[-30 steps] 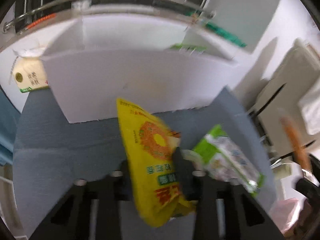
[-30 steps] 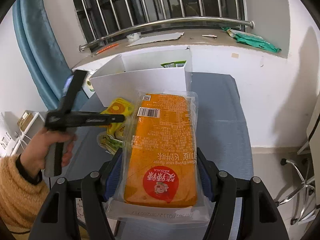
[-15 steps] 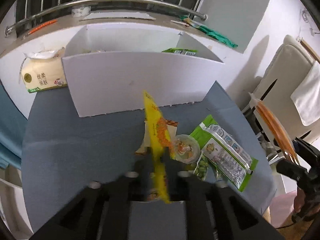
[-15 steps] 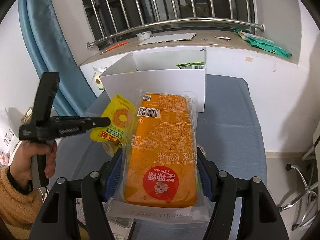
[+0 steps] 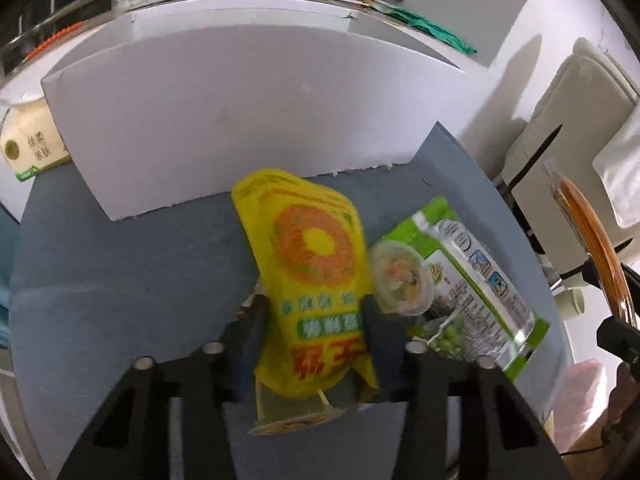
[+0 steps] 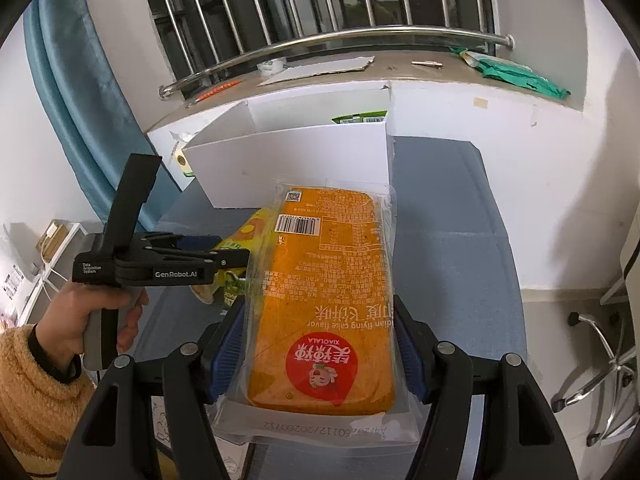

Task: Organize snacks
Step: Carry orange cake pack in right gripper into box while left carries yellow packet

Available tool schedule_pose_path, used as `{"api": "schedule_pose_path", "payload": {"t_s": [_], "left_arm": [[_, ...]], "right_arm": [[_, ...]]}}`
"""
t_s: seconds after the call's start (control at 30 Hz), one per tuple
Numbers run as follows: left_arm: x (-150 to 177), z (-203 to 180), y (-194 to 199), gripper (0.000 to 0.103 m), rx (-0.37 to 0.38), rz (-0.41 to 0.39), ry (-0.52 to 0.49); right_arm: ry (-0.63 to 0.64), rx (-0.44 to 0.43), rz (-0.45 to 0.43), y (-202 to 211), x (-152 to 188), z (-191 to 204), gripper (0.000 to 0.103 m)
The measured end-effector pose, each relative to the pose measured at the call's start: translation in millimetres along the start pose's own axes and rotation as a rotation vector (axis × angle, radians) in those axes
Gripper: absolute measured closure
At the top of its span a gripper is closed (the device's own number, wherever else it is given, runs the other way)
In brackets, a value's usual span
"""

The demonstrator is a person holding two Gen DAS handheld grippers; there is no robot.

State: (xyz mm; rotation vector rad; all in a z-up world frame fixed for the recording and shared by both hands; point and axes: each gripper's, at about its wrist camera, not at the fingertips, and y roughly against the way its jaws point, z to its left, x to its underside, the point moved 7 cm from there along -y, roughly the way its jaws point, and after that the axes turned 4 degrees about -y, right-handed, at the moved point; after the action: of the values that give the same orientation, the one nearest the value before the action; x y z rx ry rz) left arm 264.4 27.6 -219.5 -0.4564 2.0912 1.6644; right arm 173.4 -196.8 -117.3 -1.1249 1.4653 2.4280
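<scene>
Two packets are in hand. Left gripper [image 5: 316,312] has the yellow snack bag [image 5: 310,264] between its jaws at the bag's lower half; jaws stand narrow and have just been opening, with pads at the bag's sides, so the grip looks loosened. Right gripper [image 6: 320,354] jaws stand about half open, clamped on the sides of the orange cake packet [image 6: 326,308].

Yellow bag looks light, soft, crinkly, likely slippery film; better pinched mid-body. Orange packet looks flat and stiffer; side grip suits it.

Left wrist view shows what lies just right of its jaws: a small clear cup [image 5: 402,278] and a green pea packet [image 5: 476,288] on the tabletop [image 5: 120,280], white box [image 5: 240,120] ahead. Right wrist view alone shows the box's open top and the person's hand [image 6: 92,312].
</scene>
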Motion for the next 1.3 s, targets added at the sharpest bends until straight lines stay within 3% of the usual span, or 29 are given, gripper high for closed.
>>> {"api": "schedule_pose_path", "payload": {"t_s": [0.03, 0.07, 0.27, 0.5, 0.8, 1.03, 1.07, 1.1, 1.13, 1.2, 1.27, 1.3], "left_arm": [[-1.1, -0.5, 1.9, 0.071, 0.018, -0.012, 0.011], [-0.8, -1.6, 6.3, 0.072, 0.04, -0.019, 0.025], [-2.5, 3.8, 42.9, 0.073, 0.053, -0.115, 0.054], [-32.6, 13.6, 99.7, 0.073, 0.044, -0.251, 0.055], [-126.2, 35.8, 144.7, 0.073, -0.022, -0.369, 0.017], [-186.6, 61.7, 122.0, 0.071, -0.075, -0.339, 0.028], [-192.9, 63.8, 116.4, 0.069, -0.079, -0.323, 0.012], [-195.8, 65.3, 112.4, 0.057, -0.089, -0.318, 0.008], [-198.9, 69.7, 108.8, 0.033, -0.116, -0.311, 0.011], [-204.9, 84.3, 106.3, 0.0, -0.181, -0.307, 0.038], [-203.2, 93.6, 108.9, 0.0, -0.18, -0.311, 0.063], [-201.1, 97.1, 110.4, 0.0, -0.168, -0.313, 0.074]], "right_arm": [[0.001, -0.002, 0.002, -1.0, 0.2, 1.1, 0.032], [0.003, -0.004, 0.002, -1.9, 0.2, 2.5, 0.032], [0.021, -0.009, 0.005, -5.1, -0.3, 8.7, 0.032], [0.018, -0.024, -0.019, -6.4, -16.4, 12.5, 0.032], [0.06, -0.044, -0.123, -15.0, -115.0, 42.0, 0.032], [0.026, -0.011, -0.089, -64.9, -200.1, 37.2, 0.031], [0.025, -0.003, -0.07, -76.0, -208.9, 35.4, 0.03], [0.026, 0.005, -0.058, -83.9, -215.0, 34.0, 0.025], [0.025, 0.012, -0.042, -94.2, -222.2, 31.6, 0.022], [0.01, 0.02, -0.04, -108.2, -233.7, 27.1, 0.01], [-0.008, 0.022, -0.056, -110.1, -241.6, 23.6, 0.0], [-0.019, 0.018, -0.075, -106.2, -244.3, 22.4, 0.0]]}}
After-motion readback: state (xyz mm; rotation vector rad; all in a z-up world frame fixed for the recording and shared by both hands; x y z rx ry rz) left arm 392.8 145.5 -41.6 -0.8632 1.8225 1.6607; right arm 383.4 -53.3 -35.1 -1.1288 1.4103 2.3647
